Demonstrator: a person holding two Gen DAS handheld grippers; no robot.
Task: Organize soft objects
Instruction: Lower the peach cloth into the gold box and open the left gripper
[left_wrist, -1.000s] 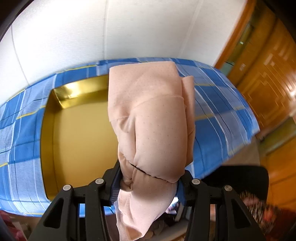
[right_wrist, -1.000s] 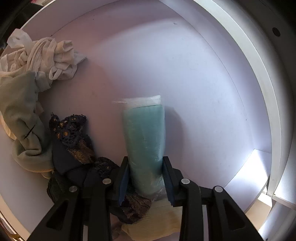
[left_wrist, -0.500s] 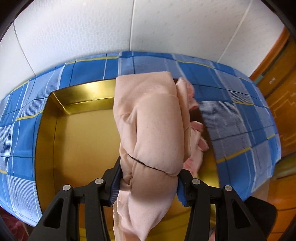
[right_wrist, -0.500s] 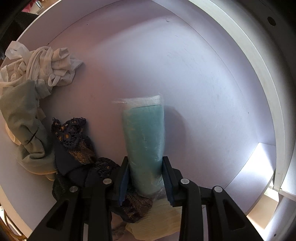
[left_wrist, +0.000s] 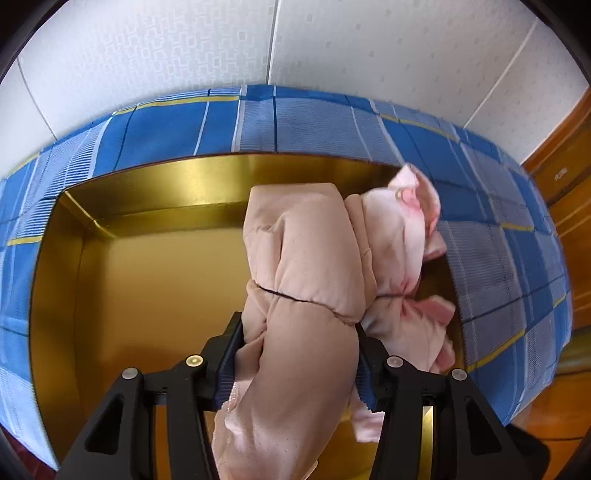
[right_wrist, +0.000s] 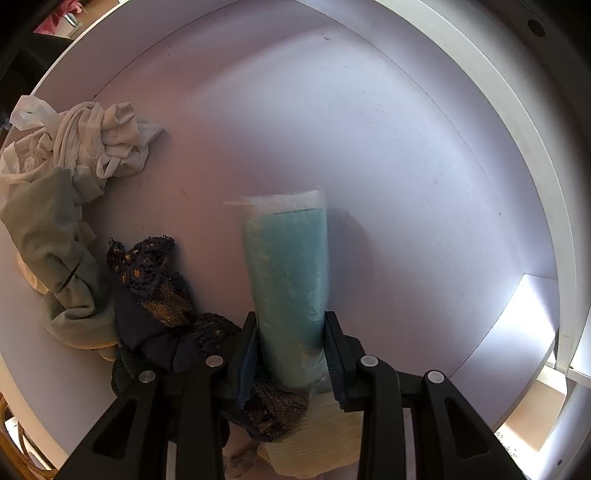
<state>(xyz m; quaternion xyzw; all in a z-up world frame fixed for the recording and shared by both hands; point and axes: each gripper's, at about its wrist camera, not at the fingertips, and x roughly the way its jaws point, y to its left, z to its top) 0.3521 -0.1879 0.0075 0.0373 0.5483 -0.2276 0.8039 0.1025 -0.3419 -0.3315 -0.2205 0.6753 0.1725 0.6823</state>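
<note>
**A:** so what's the left gripper (left_wrist: 299, 354) got? Looks stuffed.

**B:** yeah, it's got a peach-pink dotted fabric roll tied with a thin black band (left_wrist: 306, 280) between its blue pads. The jaws have just been easing apart a bit, but the cloth still fills the whole gap and both pads touch it, so I'd call it gripped. It's over the shiny gold rectangular tray (left_wrist: 147, 266), which sits on a blue plaid cloth (left_wrist: 314, 122). Just right of the roll and touching it there's a pale pink bundle with darker pink trim (left_wrist: 402, 251), inside the tray by its right wall.

**A:** is the roll actually resting on the tray floor?

**B:** can't tell, the roll hides its own far end. Its tail runs off the bottom edge too.

**A:** and the right gripper (right_wrist: 291, 350)?

**B:** set narrow, clamped on a teal fabric roll in a clear plastic sleeve (right_wrist: 288, 266), above a white drawer-like box (right_wrist: 369, 129). Left of it: a crumpled cream and grey-green cloth heap (right_wrist: 62, 177), then a dark navy lace piece with gold flecks (right_wrist: 147, 288) right beside the left finger. A pale yellow ribbed thing (right_wrist: 321, 439) sits under the fingers, mostly hidden.
</note>
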